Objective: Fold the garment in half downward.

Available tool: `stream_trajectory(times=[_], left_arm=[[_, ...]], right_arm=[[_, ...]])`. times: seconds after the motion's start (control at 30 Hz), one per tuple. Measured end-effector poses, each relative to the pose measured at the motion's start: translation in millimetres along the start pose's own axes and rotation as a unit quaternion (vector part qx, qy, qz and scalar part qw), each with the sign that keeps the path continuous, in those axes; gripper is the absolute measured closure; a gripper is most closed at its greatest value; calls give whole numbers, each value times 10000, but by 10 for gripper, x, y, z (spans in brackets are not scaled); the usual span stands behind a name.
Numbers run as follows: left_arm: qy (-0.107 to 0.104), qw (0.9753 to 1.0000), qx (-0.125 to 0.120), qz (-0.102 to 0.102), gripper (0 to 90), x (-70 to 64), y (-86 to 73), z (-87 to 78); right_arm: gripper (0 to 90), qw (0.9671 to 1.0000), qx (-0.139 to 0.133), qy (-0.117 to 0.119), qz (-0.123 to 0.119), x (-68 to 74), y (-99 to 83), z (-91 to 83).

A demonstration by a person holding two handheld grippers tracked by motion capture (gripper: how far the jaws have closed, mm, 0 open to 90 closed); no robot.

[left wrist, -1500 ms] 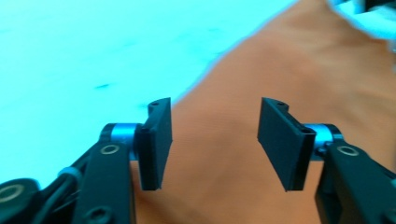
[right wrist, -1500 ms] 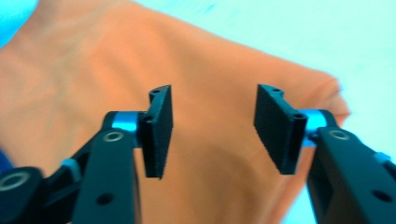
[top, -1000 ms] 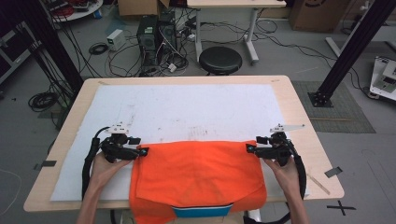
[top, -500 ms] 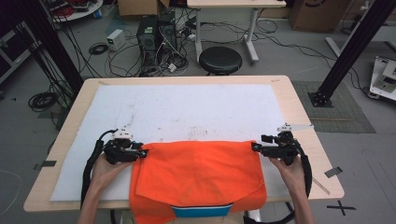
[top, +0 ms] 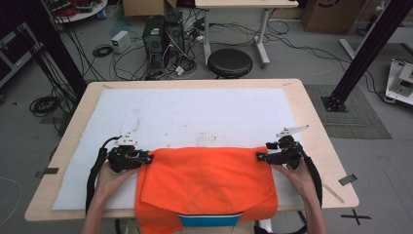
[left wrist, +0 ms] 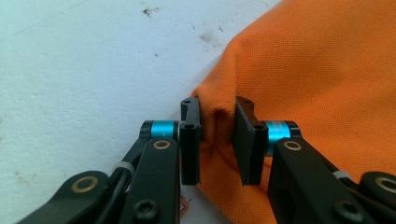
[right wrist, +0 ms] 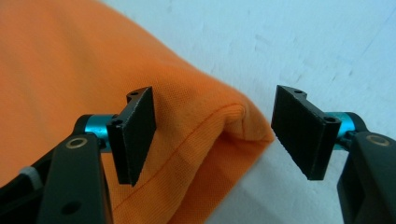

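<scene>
Left gripper (left wrist: 217, 140) pinches the orange shirt (top: 207, 187) at its far-left corner — jaws narrow. Right gripper (right wrist: 219, 135) gapes wide around the far-right corner — untouched.

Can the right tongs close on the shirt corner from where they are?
Probably yes. The right tongs stand open with the orange shirt corner between the jaws, lying on the white mat, and nothing blocks them.

The table (top: 311, 105) is viewed from high above its 6 o'clock edge, facing 12 o'clock, while the orange cloth (top: 207, 183) corners at 9 and 3 o'clock are shared, close up, by both gripper views.
</scene>
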State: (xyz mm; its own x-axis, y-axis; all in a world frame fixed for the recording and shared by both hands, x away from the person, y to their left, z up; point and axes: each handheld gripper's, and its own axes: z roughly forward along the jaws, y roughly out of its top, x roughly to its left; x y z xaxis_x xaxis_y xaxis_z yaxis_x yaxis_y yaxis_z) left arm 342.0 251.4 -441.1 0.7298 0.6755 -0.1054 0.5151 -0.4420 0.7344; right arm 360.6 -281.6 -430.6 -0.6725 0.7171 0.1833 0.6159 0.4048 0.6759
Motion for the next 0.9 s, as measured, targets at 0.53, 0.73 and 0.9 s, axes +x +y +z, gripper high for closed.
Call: stream_trajectory(times=[0.53, 0.73, 0.9], left_arm=[[289, 9994, 192, -30, 794, -34, 115, 34], [652, 9971, 395, -73, 798, 55, 303, 155], [786, 9959, 404, -212, 798, 204, 441, 279]], right_arm=[[788, 9982, 107, -525, -256, 136, 21, 137], [793, 9957, 201, -881, -215, 64, 206, 244], [792, 9952, 205, -956, -16, -43, 312, 328]])
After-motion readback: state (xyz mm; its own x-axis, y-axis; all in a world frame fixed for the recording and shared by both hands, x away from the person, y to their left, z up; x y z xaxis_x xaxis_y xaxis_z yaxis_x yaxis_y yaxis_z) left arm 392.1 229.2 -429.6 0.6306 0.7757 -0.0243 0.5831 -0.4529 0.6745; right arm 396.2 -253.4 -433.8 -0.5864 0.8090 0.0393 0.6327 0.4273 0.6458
